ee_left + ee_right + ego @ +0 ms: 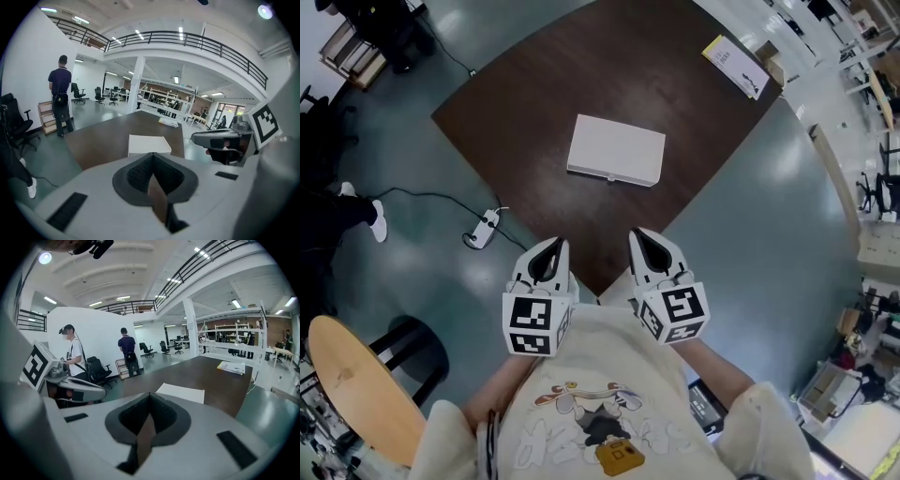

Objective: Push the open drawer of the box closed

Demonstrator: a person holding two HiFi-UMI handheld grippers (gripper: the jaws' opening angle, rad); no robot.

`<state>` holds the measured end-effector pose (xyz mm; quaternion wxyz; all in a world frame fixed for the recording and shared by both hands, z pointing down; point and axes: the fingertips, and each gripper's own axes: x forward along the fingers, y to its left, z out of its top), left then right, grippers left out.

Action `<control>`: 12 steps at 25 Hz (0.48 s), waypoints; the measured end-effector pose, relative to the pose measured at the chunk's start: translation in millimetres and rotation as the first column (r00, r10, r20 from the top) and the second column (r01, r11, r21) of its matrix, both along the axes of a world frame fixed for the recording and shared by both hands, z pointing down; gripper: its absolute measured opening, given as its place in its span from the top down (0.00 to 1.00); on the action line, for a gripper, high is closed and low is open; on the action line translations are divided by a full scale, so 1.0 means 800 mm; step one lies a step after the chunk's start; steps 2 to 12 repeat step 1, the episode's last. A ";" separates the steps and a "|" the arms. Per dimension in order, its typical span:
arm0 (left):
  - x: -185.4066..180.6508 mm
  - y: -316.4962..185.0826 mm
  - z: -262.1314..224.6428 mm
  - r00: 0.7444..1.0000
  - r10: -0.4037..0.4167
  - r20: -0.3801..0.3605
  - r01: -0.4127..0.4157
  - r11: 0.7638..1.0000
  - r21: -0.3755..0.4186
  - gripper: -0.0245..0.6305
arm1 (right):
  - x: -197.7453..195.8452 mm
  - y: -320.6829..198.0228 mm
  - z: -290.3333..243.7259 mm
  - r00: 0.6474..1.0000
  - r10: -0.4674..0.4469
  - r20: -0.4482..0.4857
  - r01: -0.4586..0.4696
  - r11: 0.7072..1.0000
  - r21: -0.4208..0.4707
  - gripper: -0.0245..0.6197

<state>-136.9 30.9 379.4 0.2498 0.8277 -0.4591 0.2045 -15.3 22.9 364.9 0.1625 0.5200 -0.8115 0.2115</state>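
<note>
A flat white box [616,150] lies in the middle of the dark brown table [516,103], with a small knob on its near side; its drawer front looks flush with the body. The same box [147,144] [182,393] shows ahead of both grippers, well beyond their tips. My left gripper [550,247] [152,159] and right gripper [640,238] [149,399] hover side by side at the table's near corner, close to my chest. Both are shut with nothing between the jaws. Each gripper sees the other beside it.
A yellow-and-white booklet [734,66] lies at the table's far right corner. A power strip [485,228] with its cable rests on the floor to the left. A round wooden stool [347,389] stands near left. A person [60,96] stands beyond the table.
</note>
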 end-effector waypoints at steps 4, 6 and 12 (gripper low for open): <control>-0.001 0.005 0.001 1.000 0.004 0.003 -0.004 1.000 -0.004 0.95 | -0.002 0.005 0.000 1.000 0.000 0.000 0.000 1.000 -0.003 0.95; -0.001 0.005 0.001 1.000 0.004 0.003 -0.004 1.000 -0.004 0.95 | -0.002 0.005 0.000 1.000 0.000 0.000 0.000 1.000 -0.003 0.95; -0.001 0.005 0.001 1.000 0.004 0.003 -0.004 1.000 -0.004 0.95 | -0.002 0.005 0.000 1.000 0.000 0.000 0.000 1.000 -0.003 0.95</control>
